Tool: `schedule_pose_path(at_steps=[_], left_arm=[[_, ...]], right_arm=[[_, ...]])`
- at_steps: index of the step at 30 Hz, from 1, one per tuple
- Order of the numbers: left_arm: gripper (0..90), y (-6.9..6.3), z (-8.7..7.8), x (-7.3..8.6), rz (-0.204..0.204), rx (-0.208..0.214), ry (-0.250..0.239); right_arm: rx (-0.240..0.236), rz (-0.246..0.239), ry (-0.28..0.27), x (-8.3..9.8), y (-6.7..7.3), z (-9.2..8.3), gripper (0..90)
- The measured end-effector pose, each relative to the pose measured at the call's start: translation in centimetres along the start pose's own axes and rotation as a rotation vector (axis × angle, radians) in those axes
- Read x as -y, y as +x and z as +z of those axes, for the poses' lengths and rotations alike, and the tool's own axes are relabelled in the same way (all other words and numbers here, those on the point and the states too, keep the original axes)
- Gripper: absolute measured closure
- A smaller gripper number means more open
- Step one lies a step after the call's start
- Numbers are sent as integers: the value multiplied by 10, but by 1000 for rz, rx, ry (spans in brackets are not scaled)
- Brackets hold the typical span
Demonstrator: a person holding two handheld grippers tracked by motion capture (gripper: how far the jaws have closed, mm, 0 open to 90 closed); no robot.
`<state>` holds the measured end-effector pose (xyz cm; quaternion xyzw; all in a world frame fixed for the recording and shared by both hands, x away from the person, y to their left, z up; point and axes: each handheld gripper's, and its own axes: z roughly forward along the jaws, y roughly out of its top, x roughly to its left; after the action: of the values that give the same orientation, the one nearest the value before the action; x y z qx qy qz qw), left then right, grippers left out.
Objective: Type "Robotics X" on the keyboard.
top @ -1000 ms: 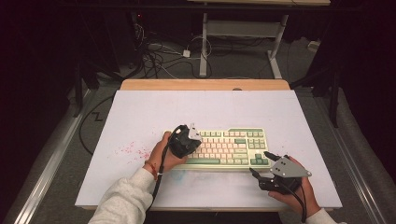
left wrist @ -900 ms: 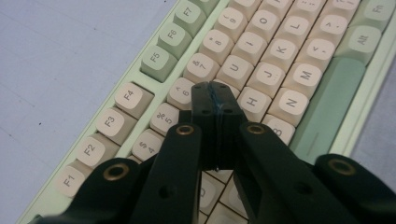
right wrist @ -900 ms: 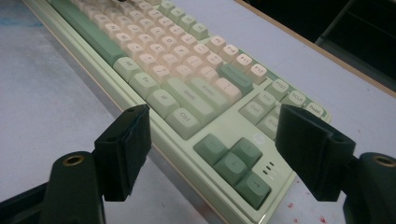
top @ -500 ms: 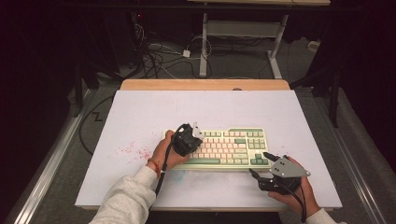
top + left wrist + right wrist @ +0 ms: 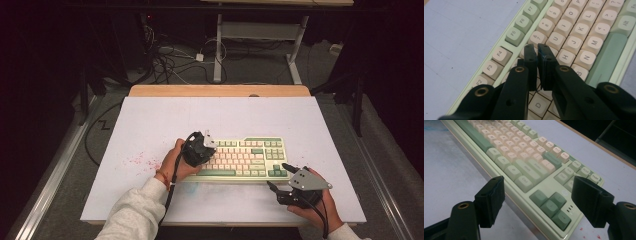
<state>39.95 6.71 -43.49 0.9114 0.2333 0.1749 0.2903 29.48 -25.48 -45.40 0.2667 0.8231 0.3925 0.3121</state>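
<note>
Left gripper (image 5: 537, 50): I am holding it over the left half of the keyboard, tips pointing down at the keys. Its jaws are standing almost together, with just a thin slit between them; they have just been opening a little, and nothing is sitting between them.
Left gripper in the high view (image 5: 199, 148): I am seeing it above the keyboard's left end, with my hand behind it.
Keyboard (image 5: 250, 157): it is lying flat near the front middle of the table, pale green case with cream and green keys. Below the left tips the number row and the letter rows are showing.
Right gripper (image 5: 537, 200): I am keeping it wide open and holding nothing. It is looking along the keyboard from the corner with the arrow keys (image 5: 551, 206), not touching it.
Right gripper in the high view (image 5: 280, 177): it is staying just beside the keyboard's front right corner.
Table (image 5: 150, 120): white top with a wooden far edge; faint red specks (image 5: 142, 161) are lying left of my left hand.
</note>
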Motion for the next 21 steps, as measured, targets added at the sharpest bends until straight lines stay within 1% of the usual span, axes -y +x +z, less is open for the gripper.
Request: schedule_pose_path(at_steps=[4,7,8,10,12,15,16,18,20,21], left_arm=[[796,1,-8,3,1,-2,-27],[759,0,-14,6,2,-17,-56],[756,1,-16,7,7,-13,-62],[722,0,-20,10,14,-27,-76],[696,0,-24,13,24,-21,-88],[624,-1,-28,18,42,-44,-96],[594,-2,-29,20,44,-45,-97],[548,-3,-31,23,42,-69,-113],[481,-4,-33,27,44,-87,-120],[467,-4,-34,28,38,-92,-127]], right_arm=[[2,5,-1,0,-1,-1,274],[3,4,-1,0,-1,-1,275],[2,4,-2,0,-1,-1,276],[4,5,-3,0,-1,-1,277],[4,5,-3,0,-2,-2,278],[4,5,-1,0,-2,-1,279],[2,6,0,0,-2,-1,279],[2,6,1,0,-2,-1,280],[4,6,2,0,-2,-1,281],[3,6,4,0,-2,-1,281]])
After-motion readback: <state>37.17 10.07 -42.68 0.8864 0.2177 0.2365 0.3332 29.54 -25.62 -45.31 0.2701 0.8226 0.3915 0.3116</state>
